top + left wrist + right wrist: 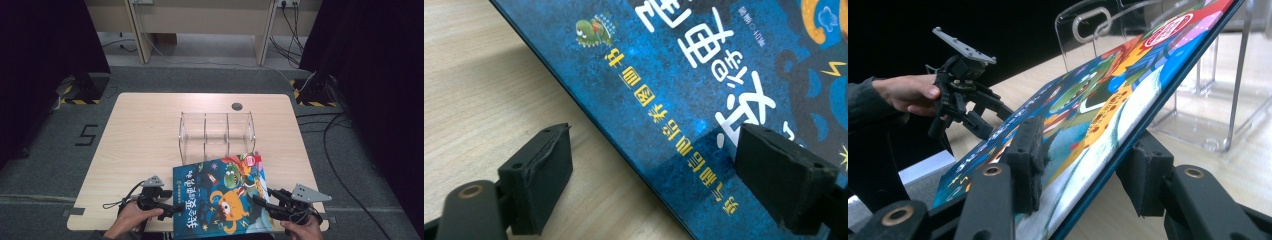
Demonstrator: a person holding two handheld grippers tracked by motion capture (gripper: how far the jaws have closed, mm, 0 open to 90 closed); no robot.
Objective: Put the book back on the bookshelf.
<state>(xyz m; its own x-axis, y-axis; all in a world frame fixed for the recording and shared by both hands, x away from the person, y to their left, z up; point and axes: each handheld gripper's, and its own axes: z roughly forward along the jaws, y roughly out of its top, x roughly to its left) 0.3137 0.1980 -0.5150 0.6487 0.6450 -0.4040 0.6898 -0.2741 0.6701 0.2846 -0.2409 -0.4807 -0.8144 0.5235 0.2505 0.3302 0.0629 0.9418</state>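
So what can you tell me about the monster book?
The book is thin, with a glossy dark-blue cover showing an orange monster, a green one and big white Chinese letters. It is shut and tilted, its right edge lifted off the table. The right gripper pinches that edge; the left gripper straddles the other edge, jaws apart. A clear rack stands just behind.

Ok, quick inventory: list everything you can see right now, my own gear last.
picture book: one, blue with colourful cartoon cover, near edge of table, right side tilted up.
clear organizer: one, transparent, three compartments, table middle, just behind the book.
table: one, light wood.
round hole: one, dark, table's far edge.
left gripper: one, black, fingers open astride the book's edge.
right gripper: one, black, shut on the book's right edge.
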